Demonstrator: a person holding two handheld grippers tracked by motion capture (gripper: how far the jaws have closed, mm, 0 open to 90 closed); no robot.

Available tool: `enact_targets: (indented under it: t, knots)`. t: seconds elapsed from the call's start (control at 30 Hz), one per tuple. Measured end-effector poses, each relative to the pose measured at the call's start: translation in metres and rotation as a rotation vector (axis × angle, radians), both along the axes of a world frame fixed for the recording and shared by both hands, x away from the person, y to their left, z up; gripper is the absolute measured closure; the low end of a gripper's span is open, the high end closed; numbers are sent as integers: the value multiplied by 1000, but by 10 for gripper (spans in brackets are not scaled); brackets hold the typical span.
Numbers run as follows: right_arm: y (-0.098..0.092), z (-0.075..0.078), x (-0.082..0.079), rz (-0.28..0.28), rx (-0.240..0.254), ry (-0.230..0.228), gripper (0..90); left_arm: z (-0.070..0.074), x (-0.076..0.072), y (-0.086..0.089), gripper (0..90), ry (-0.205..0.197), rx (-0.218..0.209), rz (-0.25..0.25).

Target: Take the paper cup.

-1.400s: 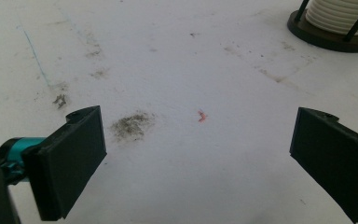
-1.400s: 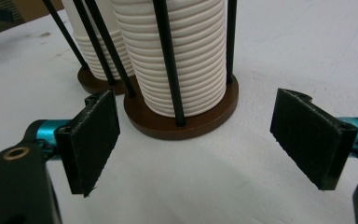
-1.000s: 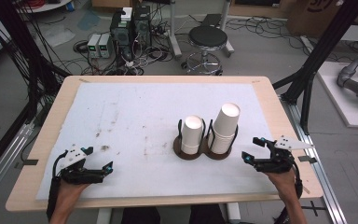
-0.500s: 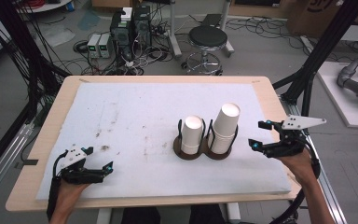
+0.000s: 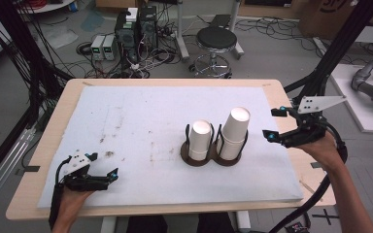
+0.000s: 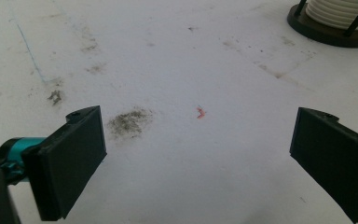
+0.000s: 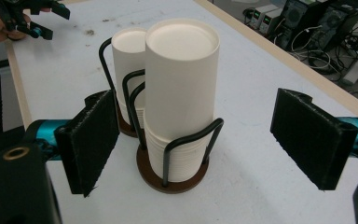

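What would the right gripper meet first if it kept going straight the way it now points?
Probably the taller stack of paper cups: it stands centred between the open jaws of the right gripper, in its black wire holder. The shorter stack sits behind it.

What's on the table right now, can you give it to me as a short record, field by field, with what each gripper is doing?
surface: white mat on a wooden table, smudged in places
holder: dark double cup holder with wire loops
taller stack: upside-down paper cups, on the side nearer the right gripper
shorter stack: upside-down paper cups, beside it
right gripper: open, raised, aimed at the taller stack, not touching
left gripper: open, low over the mat, holding nothing
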State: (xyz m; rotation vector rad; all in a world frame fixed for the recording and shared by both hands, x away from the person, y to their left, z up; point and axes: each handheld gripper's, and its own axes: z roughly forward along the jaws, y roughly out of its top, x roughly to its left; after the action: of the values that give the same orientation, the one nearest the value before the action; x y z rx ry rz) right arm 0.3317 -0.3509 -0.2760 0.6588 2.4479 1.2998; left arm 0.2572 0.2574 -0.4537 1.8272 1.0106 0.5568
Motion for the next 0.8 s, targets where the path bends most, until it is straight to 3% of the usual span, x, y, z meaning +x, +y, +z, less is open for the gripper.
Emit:
enact_targets:
  t: [0.43,0.8]
  knots:
    - [8,28,15,50,-76,22,158,0,0,-1,33,3,9,0]
    - [31,44,30,126,-191,66,158,0,0,-2,33,6,10,-5]
